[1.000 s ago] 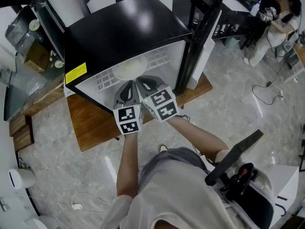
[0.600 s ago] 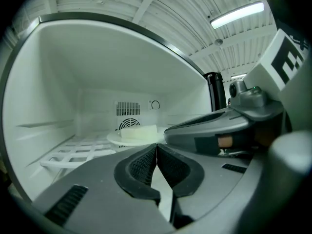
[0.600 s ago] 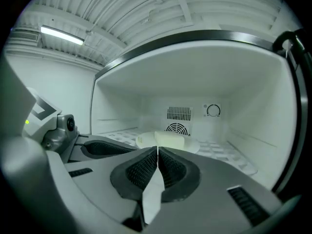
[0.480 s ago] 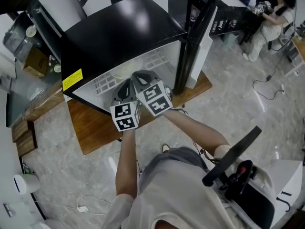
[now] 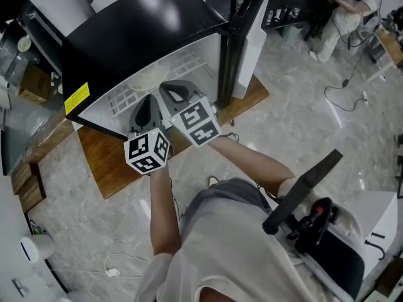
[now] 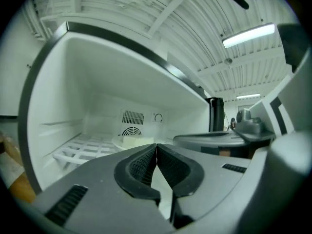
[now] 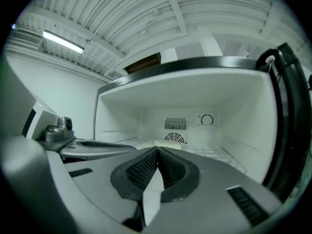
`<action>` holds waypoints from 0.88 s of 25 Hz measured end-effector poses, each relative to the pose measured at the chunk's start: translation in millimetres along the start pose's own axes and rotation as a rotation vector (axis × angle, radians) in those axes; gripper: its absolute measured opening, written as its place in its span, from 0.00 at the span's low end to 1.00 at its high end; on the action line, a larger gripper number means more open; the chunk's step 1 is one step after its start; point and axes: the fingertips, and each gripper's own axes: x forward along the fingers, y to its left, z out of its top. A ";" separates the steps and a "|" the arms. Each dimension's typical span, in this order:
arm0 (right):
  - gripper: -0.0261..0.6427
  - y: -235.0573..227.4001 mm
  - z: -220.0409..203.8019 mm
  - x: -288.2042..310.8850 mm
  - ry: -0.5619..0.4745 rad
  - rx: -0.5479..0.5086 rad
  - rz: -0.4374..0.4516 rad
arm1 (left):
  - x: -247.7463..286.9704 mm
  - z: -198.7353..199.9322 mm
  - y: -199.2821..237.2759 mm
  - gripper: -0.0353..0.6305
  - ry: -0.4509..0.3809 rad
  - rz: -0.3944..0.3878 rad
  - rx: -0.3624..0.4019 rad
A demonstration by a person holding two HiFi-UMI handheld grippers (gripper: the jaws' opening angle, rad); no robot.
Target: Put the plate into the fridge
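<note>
Plate on the white grid shelf inside the fridge, your left gripper and right gripper at its opening, both jaw pairs pressed together, nothing held.

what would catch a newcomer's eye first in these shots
The black mini fridge on a wooden table, its door swung open on a bright white inside. A pale plate sits on its wire shelf. Right before the opening, the left gripper and right gripper hover side by side, both shut and empty.
</note>
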 end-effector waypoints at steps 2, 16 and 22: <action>0.07 5.2 6.8 -16.4 -0.023 0.030 -0.005 | -14.3 10.1 -5.1 0.08 -0.037 0.007 -0.016; 0.06 44.7 11.2 -100.2 -0.056 0.109 -0.024 | -89.0 14.7 -20.0 0.08 -0.064 0.041 0.052; 0.06 51.4 15.1 -115.6 -0.053 0.096 -0.037 | -94.8 18.0 -36.5 0.08 -0.058 0.007 0.060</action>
